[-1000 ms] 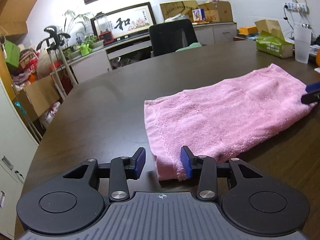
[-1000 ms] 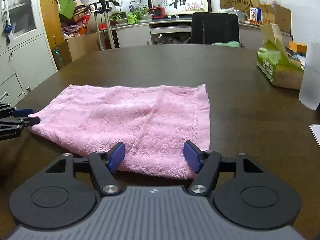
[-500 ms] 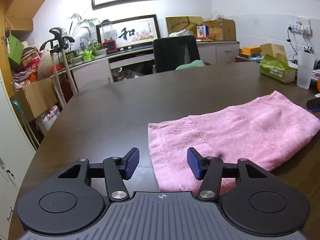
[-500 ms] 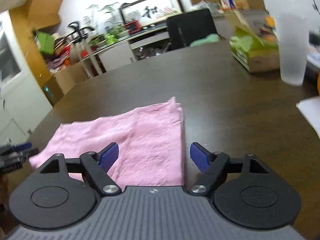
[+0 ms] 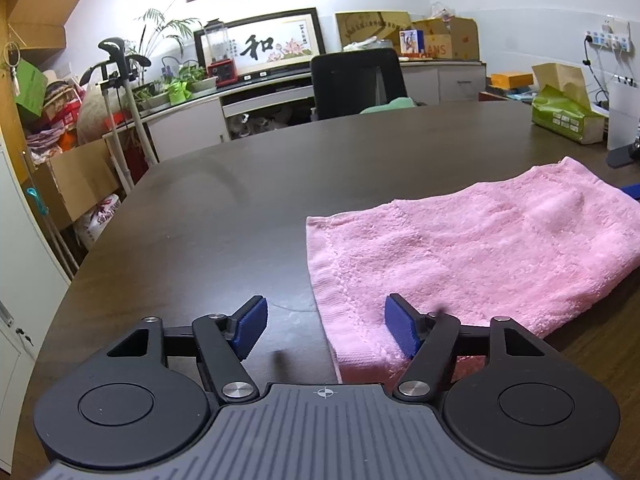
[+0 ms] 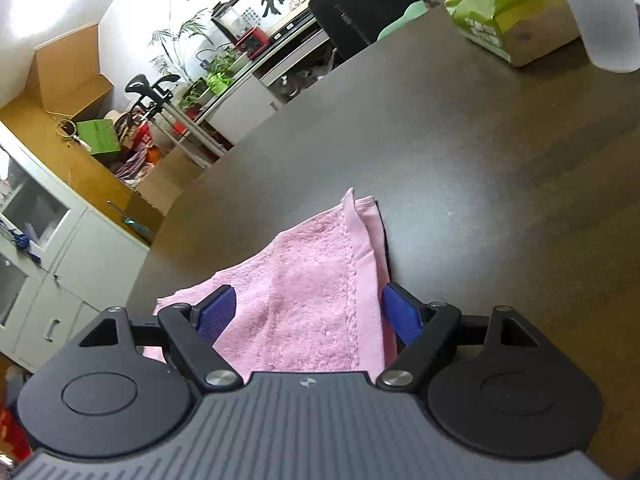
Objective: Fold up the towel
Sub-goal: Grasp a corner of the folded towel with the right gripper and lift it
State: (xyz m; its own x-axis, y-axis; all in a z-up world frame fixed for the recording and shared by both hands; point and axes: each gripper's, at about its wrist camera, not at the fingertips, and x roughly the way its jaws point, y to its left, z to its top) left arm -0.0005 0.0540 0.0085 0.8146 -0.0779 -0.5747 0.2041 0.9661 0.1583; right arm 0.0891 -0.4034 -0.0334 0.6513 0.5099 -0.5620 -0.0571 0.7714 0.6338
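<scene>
A pink towel [image 5: 472,256], folded into a long strip, lies flat on the dark wooden table [image 5: 248,200]. My left gripper [image 5: 326,330] is open and empty, raised just above the towel's near left corner; that corner lies between its blue pads [image 5: 402,330]. My right gripper [image 6: 308,318] is open and tilted, over the towel's right end [image 6: 316,300], where two layered edges show. Part of the other gripper shows at the right edge of the left wrist view [image 5: 624,156].
A green tissue box [image 5: 566,118] and a frosted plastic cup [image 6: 600,16] stand on the table at the far right. A black office chair [image 5: 356,82] sits at the table's far edge. Cabinets, boxes and plants line the walls.
Both grippers have lifted and pulled back from the towel. The left one's jaws have widened. The right one has tilted and swung toward the towel's right end.
</scene>
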